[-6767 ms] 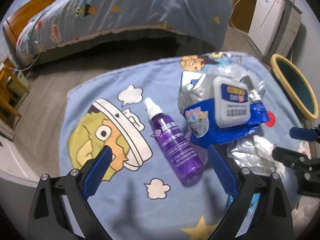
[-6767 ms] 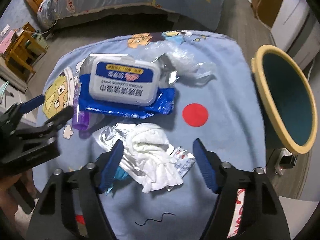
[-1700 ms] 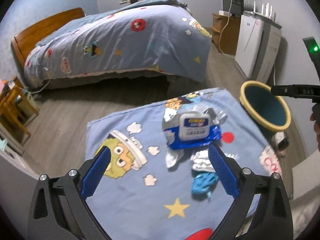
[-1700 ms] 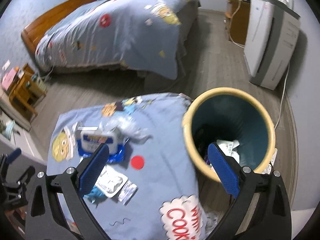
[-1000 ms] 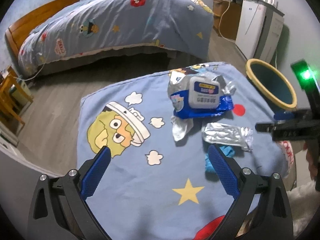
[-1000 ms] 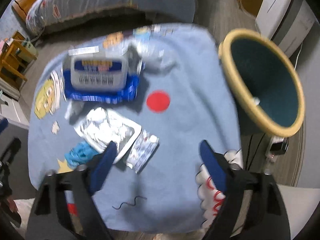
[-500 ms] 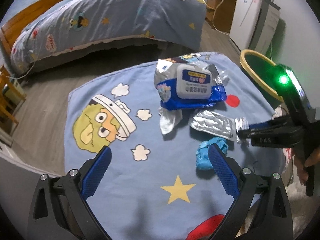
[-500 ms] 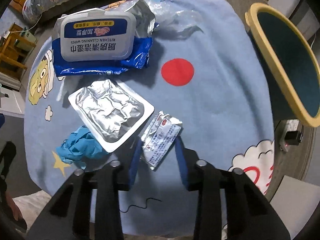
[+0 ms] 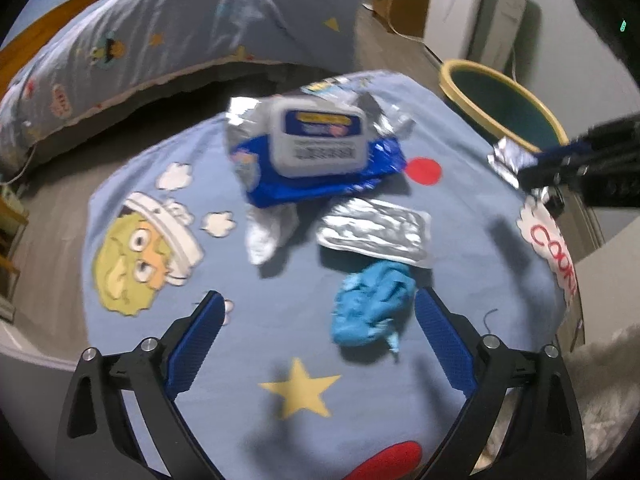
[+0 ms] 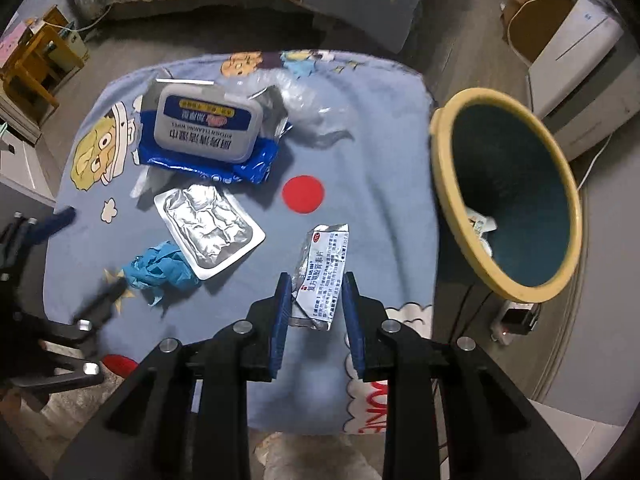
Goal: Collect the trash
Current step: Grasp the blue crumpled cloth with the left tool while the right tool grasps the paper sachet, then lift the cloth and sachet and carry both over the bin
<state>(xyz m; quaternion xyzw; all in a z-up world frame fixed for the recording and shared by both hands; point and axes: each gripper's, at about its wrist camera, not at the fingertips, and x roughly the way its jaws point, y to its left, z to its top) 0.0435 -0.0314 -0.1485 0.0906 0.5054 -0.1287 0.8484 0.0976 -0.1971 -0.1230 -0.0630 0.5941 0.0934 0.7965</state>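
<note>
Now, R gripper (image 10: 314, 300) has a small foil sachet (image 10: 322, 272) between its fingers, which are closing on its lower half, sachet lifted off the blanket; carry it to the yellow-rimmed bin (image 10: 508, 196) at 2 o'clock, get well over the rim before letting go, as light foil may flutter short; L gripper (image 9: 320, 332) fingers wide apart, empty, blue crumpled wad (image 9: 370, 306) just ahead at 1 o'clock. Tabletop under cartoon blanket (image 10: 380, 160); wipes pack (image 10: 208, 132) and foil tray (image 10: 208, 230) remain; bed (image 9: 180, 28) at 12, wood floor, white appliance beyond bin.
</note>
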